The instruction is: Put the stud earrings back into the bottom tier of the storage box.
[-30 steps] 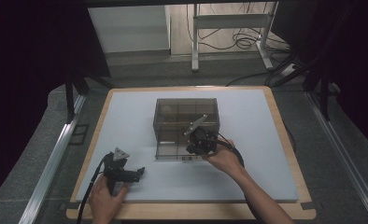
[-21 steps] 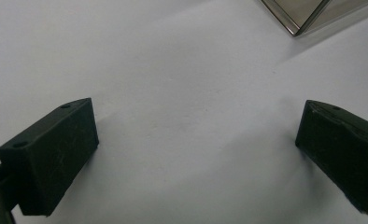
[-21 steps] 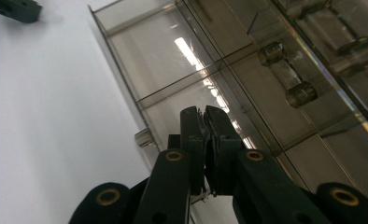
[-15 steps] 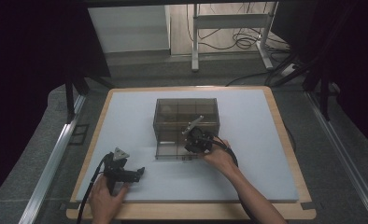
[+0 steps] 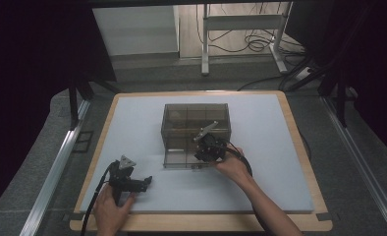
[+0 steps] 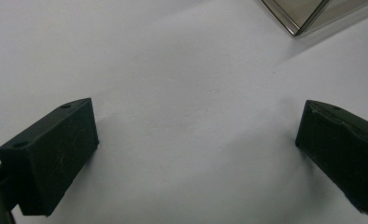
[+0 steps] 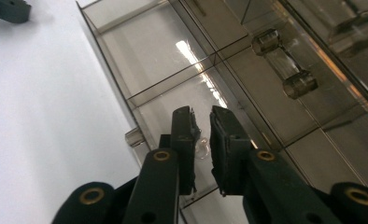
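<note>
1. One smoky clear compartment box (image 5: 196, 132) sits mid-bench, slightly toward 12 o'clock from the centre of the white bench (image 5: 270, 147). Thin walls split its inside into cells.
2. Right tongs (image 5: 207, 147) are at the box's 5 o'clock side, over its near edge, with the grey plate on top tilted up. The right hand (image 5: 233, 167) holds them from 5 o'clock, and the cable loops just behind it.
3. In the right gripper view, the right tongs (image 7: 200, 114) point down into the box (image 7: 173, 60). The jaws stand nearly together with a narrow slit between them.
4. A small clear bit (image 7: 201, 148) shows in that slit. Cannot tell what it is or whether the tongs actually pinch it.
5. A clear knob (image 7: 134, 136) sticks out of the box wall at 9 o'clock of the jaws. A clear bar handle (image 7: 285, 63) lies at 1 o'clock, apart from the jaws.
6. Left tongs (image 5: 143, 183) are at 7 o'clock of the box, well apart from it and low over the bench. The left hand (image 5: 110, 209) is behind them, near the bench's front edge.
7. In the left gripper view, the left tongs (image 6: 196, 135) are spread wide with bare white bench between the jaws. They grip nothing, and one box corner (image 6: 303, 14) shows at 1 o'clock.
</note>
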